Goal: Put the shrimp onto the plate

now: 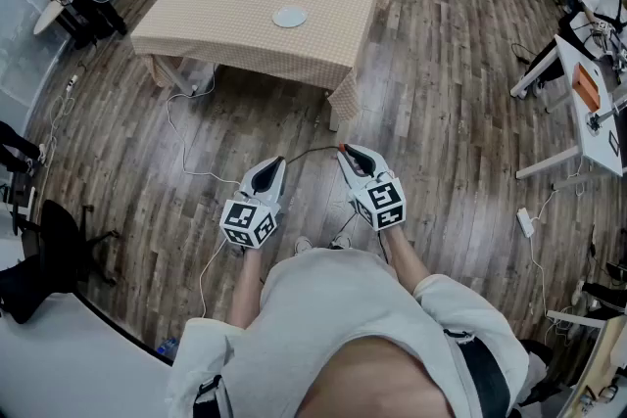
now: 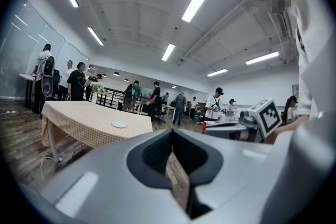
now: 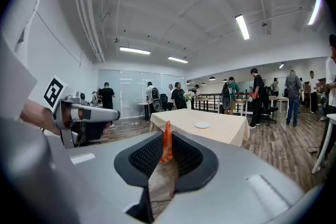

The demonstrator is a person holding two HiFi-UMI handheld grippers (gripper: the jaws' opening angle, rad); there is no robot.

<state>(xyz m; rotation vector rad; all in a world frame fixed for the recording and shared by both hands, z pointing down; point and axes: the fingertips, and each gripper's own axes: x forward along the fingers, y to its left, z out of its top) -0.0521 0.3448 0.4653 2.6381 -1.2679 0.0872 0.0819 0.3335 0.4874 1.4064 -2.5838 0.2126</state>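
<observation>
One checkered table (image 1: 235,10) with a white plate (image 1: 290,17) on wooden floor (image 1: 441,122)

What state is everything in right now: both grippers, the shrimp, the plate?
left gripper: jaws together, nothing between them
right gripper: shut on the shrimp
shrimp: pinched at the right gripper's jaw tips, not on the plate
plate: empty, on the table, away from both grippers

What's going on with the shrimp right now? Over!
Right tool shut on shrimp. Left tool shut, empty. Plate on table, far ahead. Loose cable on floor between.
</observation>
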